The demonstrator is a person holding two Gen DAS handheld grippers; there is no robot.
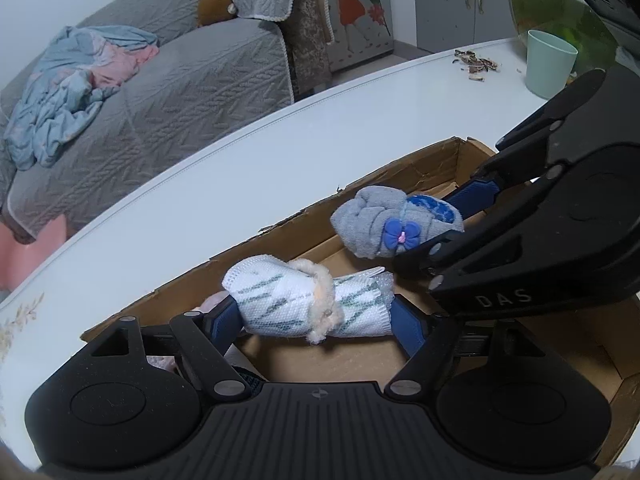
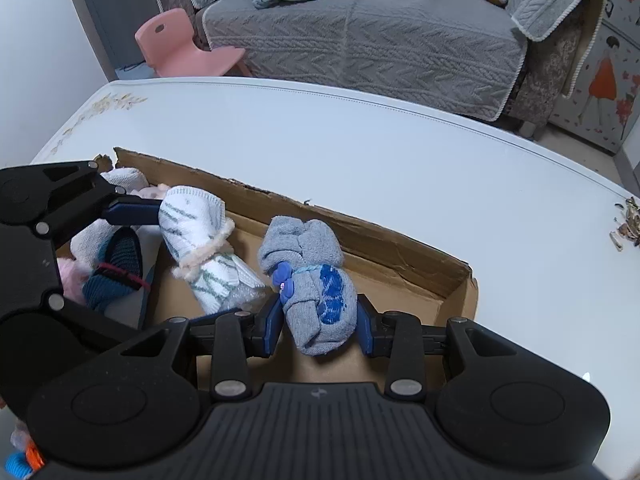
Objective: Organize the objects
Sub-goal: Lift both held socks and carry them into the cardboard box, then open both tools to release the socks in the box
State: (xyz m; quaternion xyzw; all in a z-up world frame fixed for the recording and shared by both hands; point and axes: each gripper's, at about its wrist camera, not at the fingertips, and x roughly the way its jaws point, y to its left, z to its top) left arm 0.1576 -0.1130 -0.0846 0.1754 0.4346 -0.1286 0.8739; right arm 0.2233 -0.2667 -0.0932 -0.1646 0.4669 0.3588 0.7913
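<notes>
My left gripper (image 1: 316,312) is clamped wide across a rolled white sock bundle with green dashes and a fuzzy beige band (image 1: 308,300), blue pads pressing both ends. My right gripper (image 2: 318,320) is squeezed narrow on a rolled grey sock bundle with a blue patch and a small blue bow (image 2: 310,280). Both bundles hang over the bare floor of the shallow brown cardboard box (image 2: 400,256) (torn rim), white one just beside the grey one, not touching. More rolled socks, one dark teal knit (image 2: 114,272), sit at the box's left end. The box lies on the white table (image 2: 360,152), near its front edge. At the table's far right end: a mint green plastic cup (image 1: 550,64) and scattered brown husks (image 1: 476,64).
</notes>
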